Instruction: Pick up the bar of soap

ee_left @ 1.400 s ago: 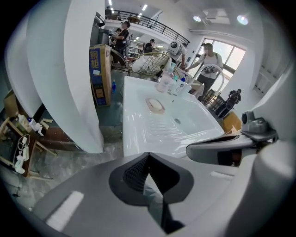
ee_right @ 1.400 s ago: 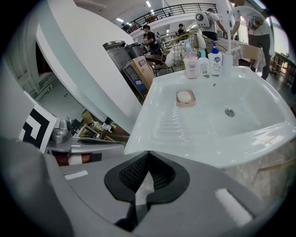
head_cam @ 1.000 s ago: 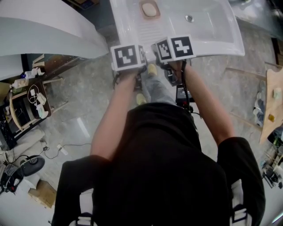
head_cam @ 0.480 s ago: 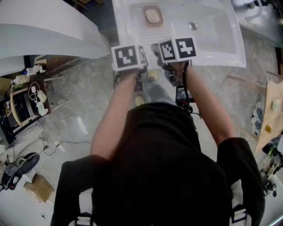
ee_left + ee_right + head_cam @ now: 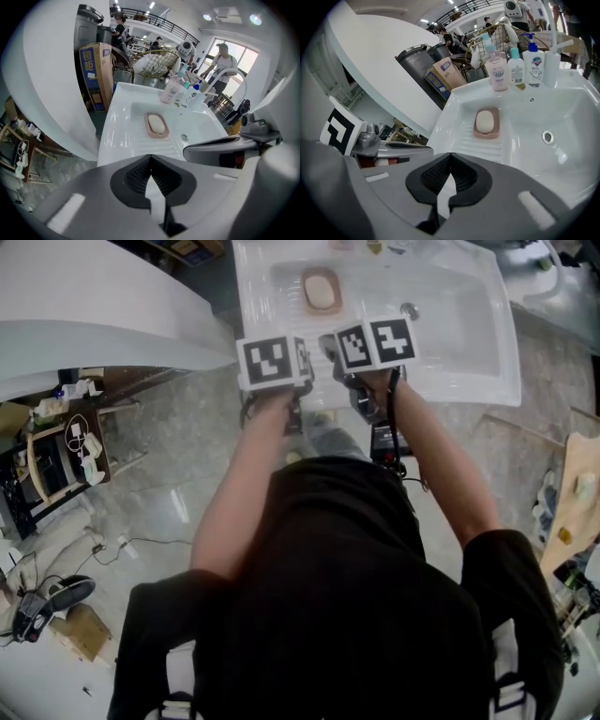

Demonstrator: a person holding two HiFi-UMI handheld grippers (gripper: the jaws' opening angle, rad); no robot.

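The bar of soap [image 5: 322,291] is a pale cream oval lying in a pink dish [image 5: 307,302] on the ribbed drainboard of a white sink [image 5: 469,371]. It lies ahead of both grippers in the left gripper view [image 5: 156,124] and in the right gripper view [image 5: 484,122]. My left gripper [image 5: 150,157] and right gripper [image 5: 450,154] hang side by side over the sink's near edge, short of the dish. Both are shut with nothing between the pads. In the head view their marker cubes [image 5: 272,360] [image 5: 377,343] hide the jaws.
Several bottles [image 5: 498,65] and a tap [image 5: 555,47] stand along the sink's back rim, and the drain [image 5: 548,137] lies right of the dish. A big white curved wall [image 5: 94,324] rises at left. A cardboard box [image 5: 96,75] and people [image 5: 225,56] are behind.
Both grippers have advanced together toward the sink. The soap dish has come closer to them in the head view. The jaws have stayed shut.
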